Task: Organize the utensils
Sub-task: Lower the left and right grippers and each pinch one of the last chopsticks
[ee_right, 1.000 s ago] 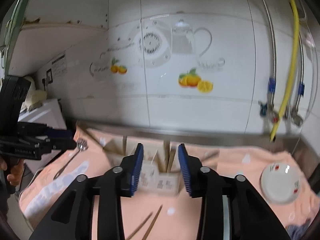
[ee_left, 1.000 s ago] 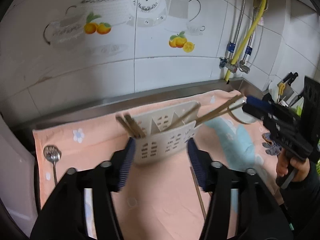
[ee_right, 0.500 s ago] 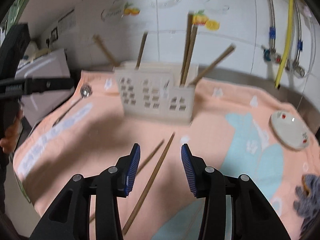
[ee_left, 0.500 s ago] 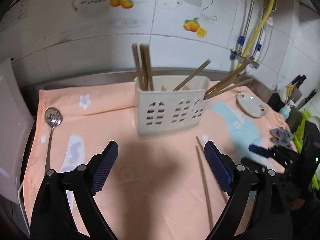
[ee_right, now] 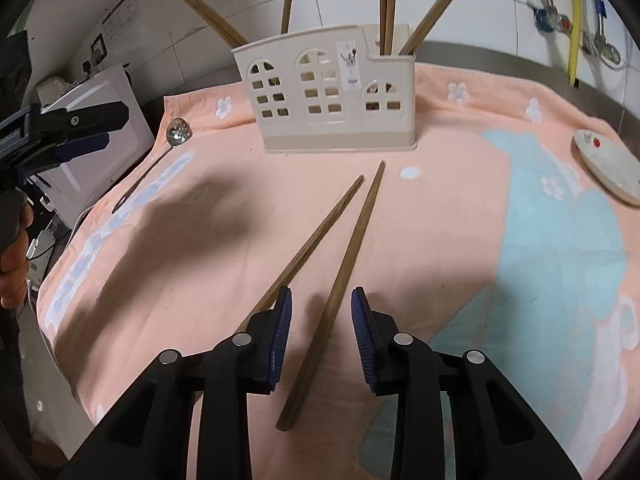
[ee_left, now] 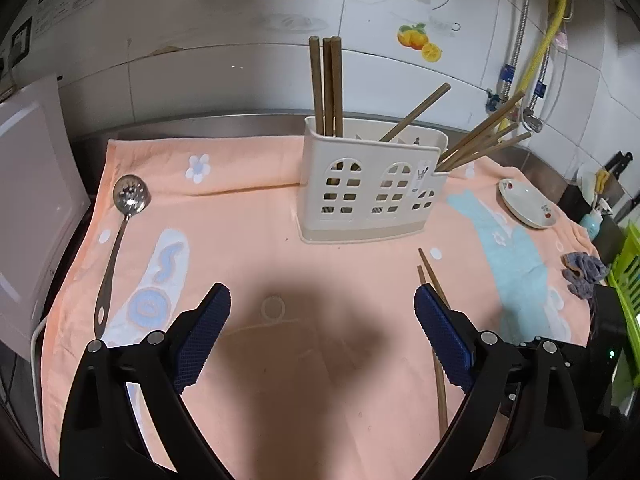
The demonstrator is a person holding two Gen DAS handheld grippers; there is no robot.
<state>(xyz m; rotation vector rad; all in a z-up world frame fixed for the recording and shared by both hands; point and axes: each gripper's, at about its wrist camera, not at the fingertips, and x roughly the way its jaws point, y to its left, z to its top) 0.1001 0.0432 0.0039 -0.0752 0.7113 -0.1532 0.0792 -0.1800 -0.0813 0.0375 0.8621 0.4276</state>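
Two loose chopsticks point(ee_right: 340, 240) are seen lying on the towel point(ee_right: 460, 240) before the utensil holder point(ee_right: 328, 92). One is straddled by the right gripper point(ee_right: 320, 320), parted; the left gripper point(ee_left: 320, 340) is spread empty. Its neighbour could be nudged aside.

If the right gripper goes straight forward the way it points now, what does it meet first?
Most likely the right gripper, open, meets the nearer brown wooden chopstick lying between its fingers on the peach towel. Further on stands the cream plastic utensil holder; depth is uncertain.
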